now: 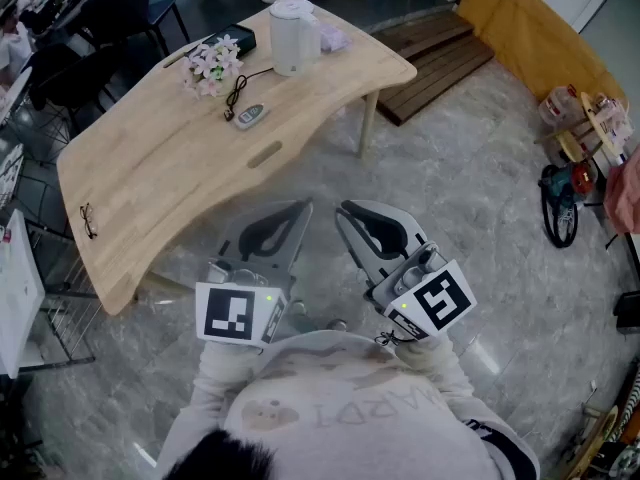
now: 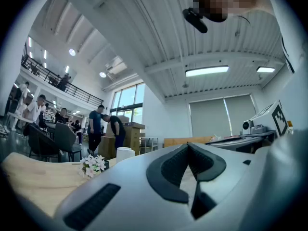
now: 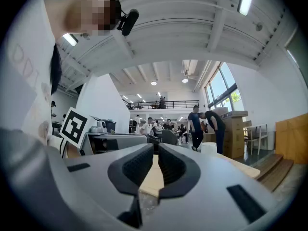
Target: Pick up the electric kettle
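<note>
Grey stone floor underfoot, pale wooden table (image 1: 180,168) ahead. Way off at its far end, just past the flowers (image 1: 212,65): white electric kettle (image 1: 291,36), upright. Well short of it, left gripper (image 1: 303,206) and right gripper (image 1: 343,209), level, both clamped shut on nothing.

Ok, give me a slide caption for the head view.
Left gripper and right gripper, both shut and empty, held above the floor; white electric kettle upright at the wooden table's far end.
</note>
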